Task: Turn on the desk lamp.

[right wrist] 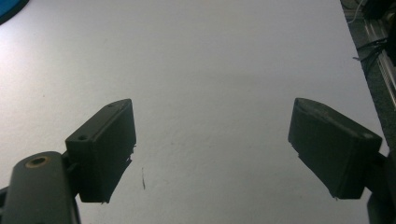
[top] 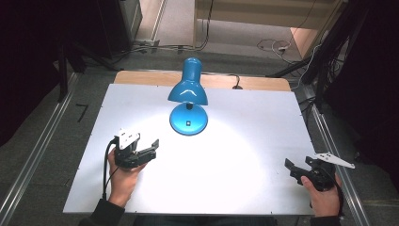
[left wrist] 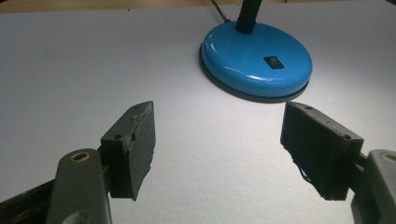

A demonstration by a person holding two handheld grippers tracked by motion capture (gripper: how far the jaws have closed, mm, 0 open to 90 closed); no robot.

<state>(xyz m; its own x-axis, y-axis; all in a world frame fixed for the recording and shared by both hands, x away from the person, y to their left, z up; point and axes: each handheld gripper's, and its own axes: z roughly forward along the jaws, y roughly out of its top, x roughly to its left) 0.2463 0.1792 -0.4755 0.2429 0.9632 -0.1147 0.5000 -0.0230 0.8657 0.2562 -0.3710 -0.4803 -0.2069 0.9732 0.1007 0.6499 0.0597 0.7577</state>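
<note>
A blue desk lamp [top: 188, 89] stands lit near the back middle of the white table [top: 263, 122], its shade bent forward over its round base [top: 188, 120]. The base [left wrist: 257, 60] carries a small black switch [left wrist: 274, 62]. My left gripper [top: 151, 147] rests at the front left, a short way from the base, open and holding nothing; its pads [left wrist: 133, 147] stand wide apart. At the front right edge my right gripper [top: 296, 165] is open too, with bare table between its pads [right wrist: 105, 149].
The lamp's black cord [top: 236, 82] runs off the back of the table. Metal rails [top: 42, 150] flank both sides. Cables [top: 275, 45] lie on the floor behind. Dark stands rise at the back right.
</note>
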